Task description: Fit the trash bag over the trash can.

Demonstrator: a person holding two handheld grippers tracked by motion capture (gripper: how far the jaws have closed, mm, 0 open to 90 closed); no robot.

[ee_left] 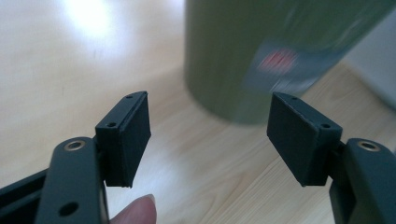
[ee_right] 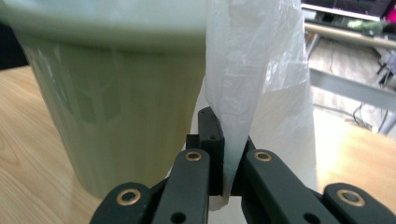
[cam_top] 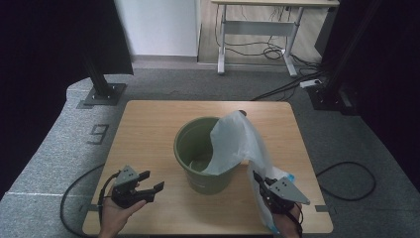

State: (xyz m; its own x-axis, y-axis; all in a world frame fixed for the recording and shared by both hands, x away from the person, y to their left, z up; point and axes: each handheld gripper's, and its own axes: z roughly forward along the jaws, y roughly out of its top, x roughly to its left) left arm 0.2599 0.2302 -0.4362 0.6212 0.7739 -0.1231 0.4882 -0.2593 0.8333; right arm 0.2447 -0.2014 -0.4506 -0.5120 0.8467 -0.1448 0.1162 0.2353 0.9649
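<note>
**Left gripper apart and empty, right one pinching the bag**

Left gripper first, since we're going left to right: it sits over the near left part of the table, held up by the person's left hand coming in from the bottom edge. Its jaws stand apart with nothing between them. In the left gripper view we're looking past both black pads at bare wood, with the green bin just ahead and a blurry label with a red spot on its side. A fingertip pokes into the bottom of that shot too.

Middle of the table: the green bin stands upright, mouth open. A white plastic bag hangs over its right rim, part of it down inside, part draped outside toward the near right.

Over on the right, the right gripper is near the table's front right corner, just beside the bin. Its jaws are pressed together on the bag's outer edge. In the right gripper view we can see the plastic bag rising straight up out of the closed pads, with the bin close on the left of the shot.

Behind the table there's grey carpet, loose cables and a white-legged desk at the back.
</note>
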